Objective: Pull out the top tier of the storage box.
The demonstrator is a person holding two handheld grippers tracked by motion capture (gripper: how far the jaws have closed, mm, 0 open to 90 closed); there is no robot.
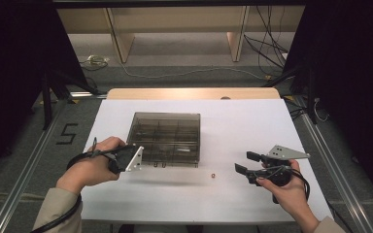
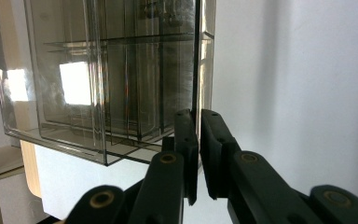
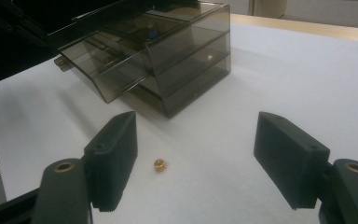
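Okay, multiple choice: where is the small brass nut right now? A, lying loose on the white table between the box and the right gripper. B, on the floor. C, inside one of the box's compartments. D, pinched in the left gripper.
A: the small brass nut lies bare on the white table, in front of the open right gripper and apart from the smoky plastic box.

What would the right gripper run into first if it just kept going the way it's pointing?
Most likely the small brass nut on the white table, lying just ahead of the open right gripper, nearer one jaw. Beyond it sits the smoky plastic drawer box. Depth is hard to judge, so the jaws might pass above the nut.
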